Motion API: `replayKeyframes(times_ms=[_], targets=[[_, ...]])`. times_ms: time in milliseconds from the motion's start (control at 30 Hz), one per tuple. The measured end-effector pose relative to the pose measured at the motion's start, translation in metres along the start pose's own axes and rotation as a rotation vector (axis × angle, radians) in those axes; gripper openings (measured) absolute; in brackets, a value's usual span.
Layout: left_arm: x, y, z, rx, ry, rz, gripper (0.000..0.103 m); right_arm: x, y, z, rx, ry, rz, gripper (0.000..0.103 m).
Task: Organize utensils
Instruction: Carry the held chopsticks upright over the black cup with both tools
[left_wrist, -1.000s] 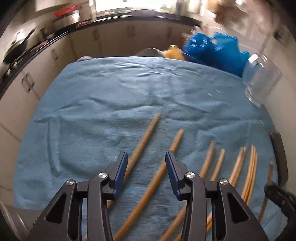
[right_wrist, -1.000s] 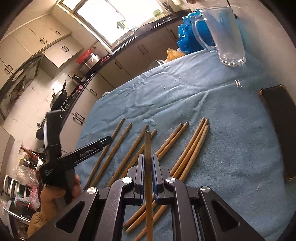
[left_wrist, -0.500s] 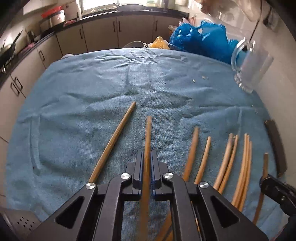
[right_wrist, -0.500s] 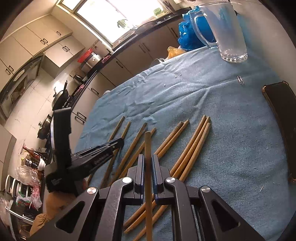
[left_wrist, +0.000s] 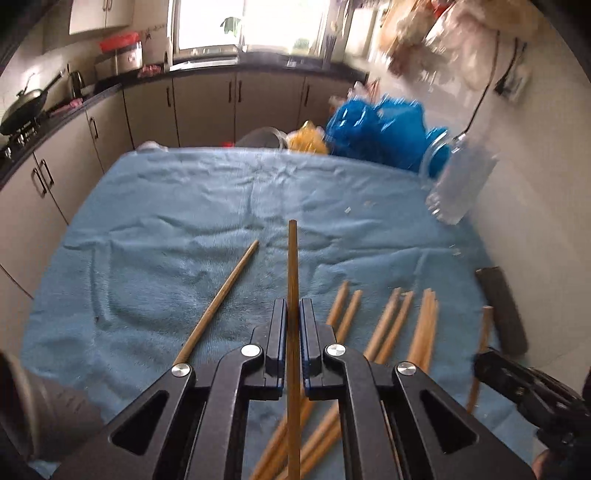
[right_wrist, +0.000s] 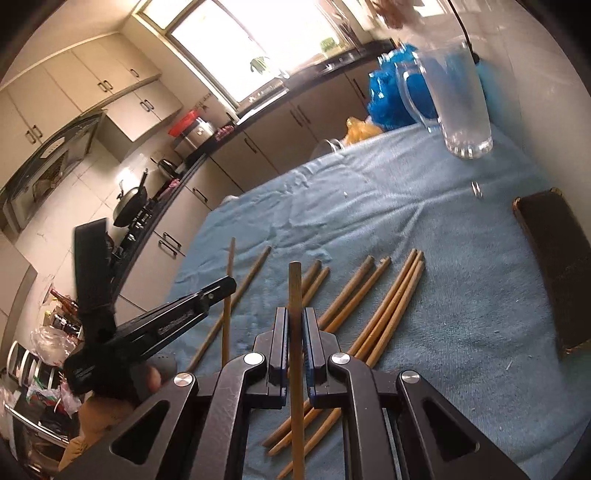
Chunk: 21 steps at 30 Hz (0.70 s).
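Observation:
Several wooden chopsticks (left_wrist: 391, 325) lie side by side on a blue towel (left_wrist: 184, 221). My left gripper (left_wrist: 293, 310) is shut on one chopstick (left_wrist: 292, 266) and holds it raised above the towel, pointing away. My right gripper (right_wrist: 294, 321) is shut on another chopstick (right_wrist: 294, 288), also lifted. The left gripper shows in the right wrist view (right_wrist: 221, 291) with its chopstick (right_wrist: 229, 273). One chopstick (left_wrist: 225, 295) lies apart at the left. A clear glass mug (right_wrist: 458, 107) stands at the towel's far right, also in the left wrist view (left_wrist: 461, 181).
A dark flat case (right_wrist: 554, 266) lies on the towel's right edge. A blue plastic bag (left_wrist: 376, 133) and an orange bag (left_wrist: 306, 140) sit behind the table. Kitchen cabinets (left_wrist: 207, 107) and a counter run along the back and left.
My left gripper closed on a chopstick and has lifted it off the towel. My right gripper keeps its chopstick and has tilted up slightly.

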<state>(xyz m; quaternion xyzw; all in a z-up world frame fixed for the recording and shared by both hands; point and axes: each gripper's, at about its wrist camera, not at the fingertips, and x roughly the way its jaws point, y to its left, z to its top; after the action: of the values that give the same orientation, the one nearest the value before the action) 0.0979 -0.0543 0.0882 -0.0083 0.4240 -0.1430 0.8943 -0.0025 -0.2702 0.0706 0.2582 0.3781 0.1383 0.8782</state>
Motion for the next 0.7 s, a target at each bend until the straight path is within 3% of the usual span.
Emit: replayKeyframes(times_ms=[333, 700], targets=[[-0.101, -0.008, -0.024, 0.04, -0.214, -0.016, 0.006, -0.05, 0.042, -0.012, -0.1, -0.106, -0.007, 0.008], [-0.197, 0.04, -0.034, -0.044, -0.349, -0.106, 0.006, -0.101, 0.092, -0.015, -0.183, -0.27, 0.003, 0.008]])
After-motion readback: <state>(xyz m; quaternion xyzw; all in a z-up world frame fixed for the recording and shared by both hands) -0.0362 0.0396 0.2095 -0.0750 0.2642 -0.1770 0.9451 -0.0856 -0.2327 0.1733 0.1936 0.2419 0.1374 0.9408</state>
